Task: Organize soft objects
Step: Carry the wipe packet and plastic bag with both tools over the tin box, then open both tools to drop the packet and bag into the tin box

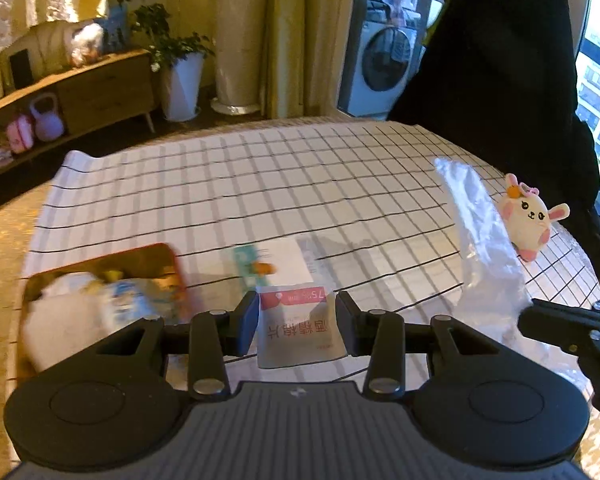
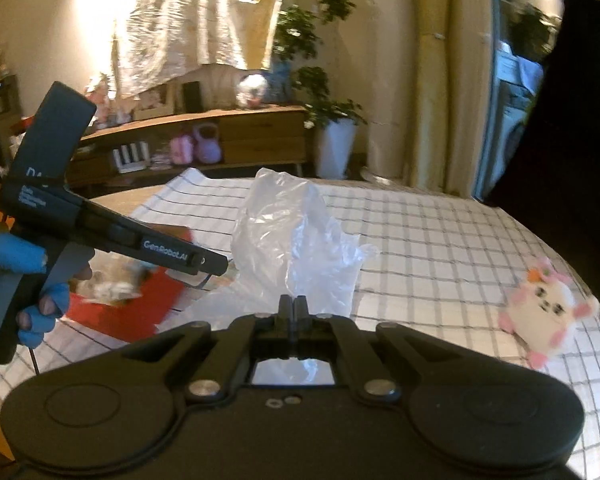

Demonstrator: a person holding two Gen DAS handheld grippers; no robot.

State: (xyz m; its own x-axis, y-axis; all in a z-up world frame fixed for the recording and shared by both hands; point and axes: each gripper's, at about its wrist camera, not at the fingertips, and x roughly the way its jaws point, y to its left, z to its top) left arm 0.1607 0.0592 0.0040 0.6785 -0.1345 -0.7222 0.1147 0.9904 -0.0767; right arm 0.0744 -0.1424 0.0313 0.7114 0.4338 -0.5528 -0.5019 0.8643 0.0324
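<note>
Our left gripper (image 1: 297, 316) clamps a small white sachet (image 1: 298, 326) between its pads, lifted above the counter (image 1: 260, 184). To its left sits a red-rimmed tray (image 1: 112, 258) already holding a few soft packets. Our right gripper (image 2: 294, 306) is pinched shut on a clear plastic bag (image 2: 296, 236) rising ahead of it. Farther right, a plush bunny (image 2: 548, 312) lies unsorted. We judge the sorting is partly done; sachet, bag and bunny remain.
</note>
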